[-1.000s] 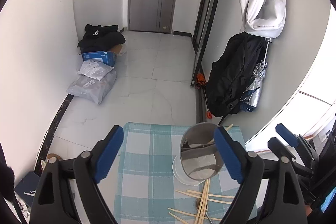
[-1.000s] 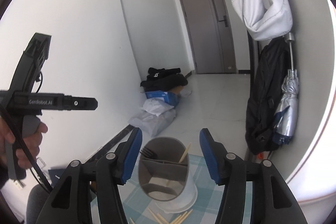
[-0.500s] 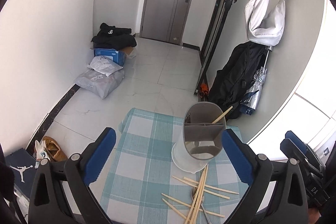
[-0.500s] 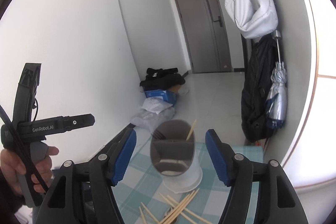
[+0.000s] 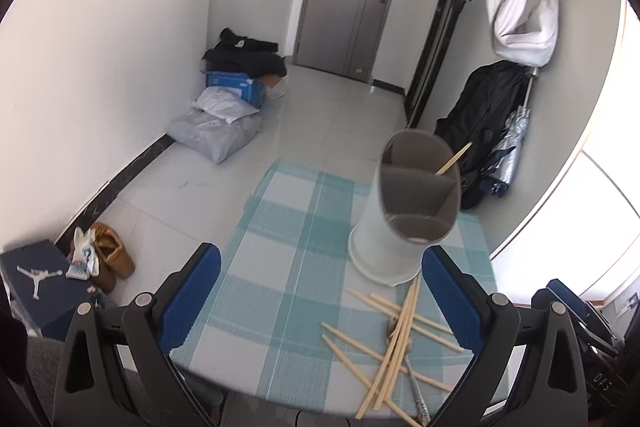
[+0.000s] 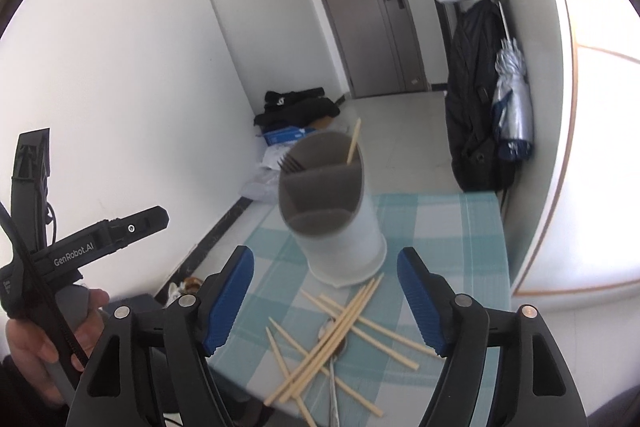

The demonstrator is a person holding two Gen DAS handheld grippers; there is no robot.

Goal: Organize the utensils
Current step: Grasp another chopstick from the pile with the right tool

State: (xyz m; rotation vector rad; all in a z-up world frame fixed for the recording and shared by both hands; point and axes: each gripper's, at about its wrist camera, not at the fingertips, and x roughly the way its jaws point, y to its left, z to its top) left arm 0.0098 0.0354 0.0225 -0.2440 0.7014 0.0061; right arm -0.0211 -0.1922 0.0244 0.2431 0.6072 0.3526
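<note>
Left gripper (image 5: pixel 320 301) and right gripper (image 6: pixel 326 303) held spread, empty, above chopsticks (image 6: pixel 340 327) scattered beside utensil holder (image 6: pixel 332 219)

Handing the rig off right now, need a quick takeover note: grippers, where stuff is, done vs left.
Left gripper: open, holding nothing, above the near edge of the teal checked tablecloth.
Right gripper: open, holding nothing, over the pile.
Grey and white divided utensil holder stands upright on the cloth.
Done: one wooden chopstick and a metal fork already stand in the holder's far compartments.
Left: loose wooden chopsticks lie crossed in a heap just in front of the holder, with a metal spoon beneath them. All still need to go in.
</note>
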